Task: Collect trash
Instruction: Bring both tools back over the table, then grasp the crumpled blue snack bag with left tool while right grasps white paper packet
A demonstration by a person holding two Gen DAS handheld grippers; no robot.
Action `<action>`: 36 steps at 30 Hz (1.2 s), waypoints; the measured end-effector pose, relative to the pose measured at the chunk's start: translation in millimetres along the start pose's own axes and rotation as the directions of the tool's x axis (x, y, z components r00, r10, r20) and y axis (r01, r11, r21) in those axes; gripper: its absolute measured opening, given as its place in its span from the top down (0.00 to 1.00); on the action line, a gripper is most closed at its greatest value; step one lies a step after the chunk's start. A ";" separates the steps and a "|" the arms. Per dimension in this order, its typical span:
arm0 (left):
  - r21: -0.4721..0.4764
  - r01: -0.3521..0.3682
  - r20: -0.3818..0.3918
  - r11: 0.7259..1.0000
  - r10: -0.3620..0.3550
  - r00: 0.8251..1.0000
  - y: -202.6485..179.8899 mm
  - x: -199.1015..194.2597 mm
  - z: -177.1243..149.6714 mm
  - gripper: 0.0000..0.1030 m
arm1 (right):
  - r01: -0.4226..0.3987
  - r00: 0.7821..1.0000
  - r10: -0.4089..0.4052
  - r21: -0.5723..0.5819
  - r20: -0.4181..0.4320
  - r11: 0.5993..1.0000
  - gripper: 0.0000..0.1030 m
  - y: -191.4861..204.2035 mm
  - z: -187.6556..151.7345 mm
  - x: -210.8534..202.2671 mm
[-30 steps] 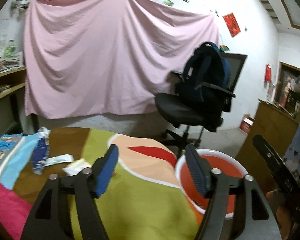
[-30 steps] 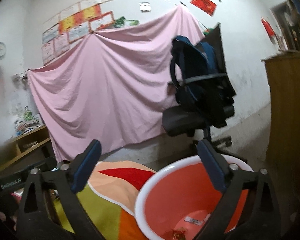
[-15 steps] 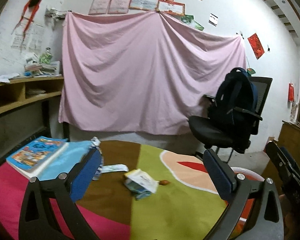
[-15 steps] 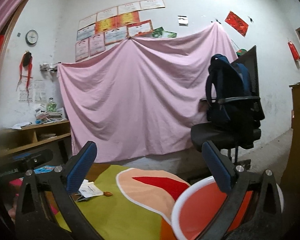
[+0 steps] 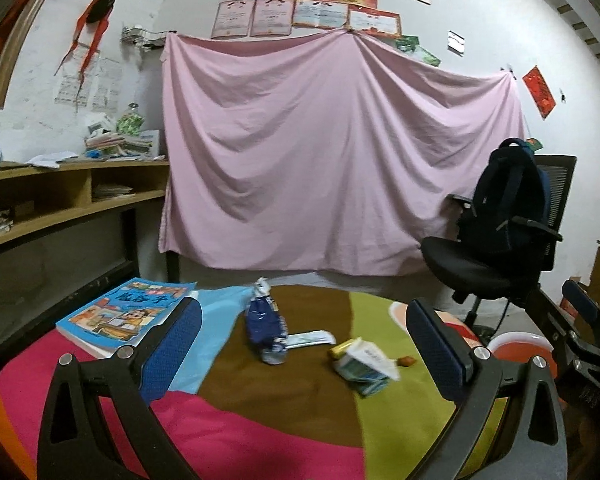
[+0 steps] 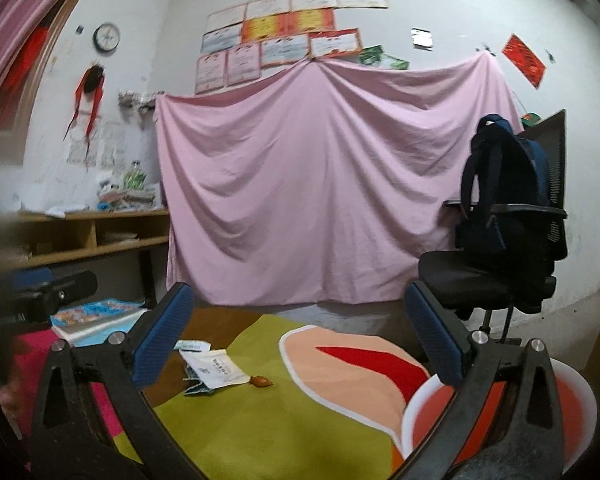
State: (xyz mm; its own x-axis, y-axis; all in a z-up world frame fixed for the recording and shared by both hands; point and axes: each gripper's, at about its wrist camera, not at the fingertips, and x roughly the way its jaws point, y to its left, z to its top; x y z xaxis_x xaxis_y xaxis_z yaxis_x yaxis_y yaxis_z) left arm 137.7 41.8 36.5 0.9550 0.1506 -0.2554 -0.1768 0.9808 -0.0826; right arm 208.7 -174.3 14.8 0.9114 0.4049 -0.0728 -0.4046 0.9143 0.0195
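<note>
I see the desk cloth (image 5: pixel 260 420) in magenta, brown, olive and sky-blue patches; a dark-blue crumpled wrapper (image 5: pixel 265 325); an orange, white-rimmed basin (image 6: pixel 576 396); blue-padded tongs (image 5: pixel 304 354).

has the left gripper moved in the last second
Yes. The left gripper swung left, off the red bin, toward the blue wrapper.

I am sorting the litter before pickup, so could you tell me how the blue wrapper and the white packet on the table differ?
The blue wrapper is dark blue, long and crumpled, lying on the brown patch; the white packet is white on top with green beneath, squarer, lying where brown meets green. The blue wrapper lies nearer the book; the white packet lies nearer the red basin. Both lie loose on the table, ungripped.
</note>
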 end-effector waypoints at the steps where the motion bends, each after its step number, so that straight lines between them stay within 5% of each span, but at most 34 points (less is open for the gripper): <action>1: -0.003 -0.004 -0.008 1.000 0.004 1.000 3.4 2.2 -1.5 0.03 | -0.004 1.000 0.004 -0.010 -0.007 1.000 0.00 3.0 -1.4 3.7; 8: -0.012 -0.034 -0.090 0.999 0.033 0.995 24.5 23.2 -7.8 0.03 | -0.057 0.993 0.054 -0.030 -0.101 0.998 0.00 13.5 -8.1 39.4; 12: -0.014 -0.034 -0.150 0.999 0.032 0.988 36.3 40.9 -6.0 0.03 | -0.111 0.969 0.112 0.016 -0.219 0.994 0.00 15.9 -14.9 70.0; 15: -0.017 -0.025 -0.189 1.000 0.022 0.982 45.2 52.6 -5.0 0.04 | -0.168 0.931 0.176 0.054 -0.320 0.984 0.00 18.9 -23.6 92.0; 24: -0.012 0.043 -0.312 0.999 -0.044 0.949 58.8 84.0 -7.7 0.09 | -0.311 0.760 0.336 0.143 -0.557 0.940 0.00 35.8 -51.7 156.9; 28: -0.039 0.050 -0.354 0.998 -0.061 0.933 63.8 94.4 -10.1 0.09 | -0.356 0.720 0.360 0.130 -0.594 0.926 0.00 45.8 -55.7 167.3; 33: -0.048 0.055 -0.400 0.997 -0.069 0.914 64.4 104.7 -9.4 0.21 | -0.369 0.673 0.355 0.122 -0.648 0.922 0.06 51.7 -64.8 181.3; 36: -0.049 0.067 -0.425 0.997 -0.082 0.902 63.0 108.8 -11.9 0.23 | -0.362 0.661 0.350 0.127 -0.664 0.924 0.13 51.4 -68.1 186.6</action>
State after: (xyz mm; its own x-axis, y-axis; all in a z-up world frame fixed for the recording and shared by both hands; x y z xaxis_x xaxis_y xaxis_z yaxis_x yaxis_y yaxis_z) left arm 227.6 118.6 -8.0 0.7745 0.0030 -0.6325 -0.1238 0.9814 -0.1469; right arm 352.9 -52.6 -65.7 0.4117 0.5797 -0.7032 -0.6939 0.6996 0.1705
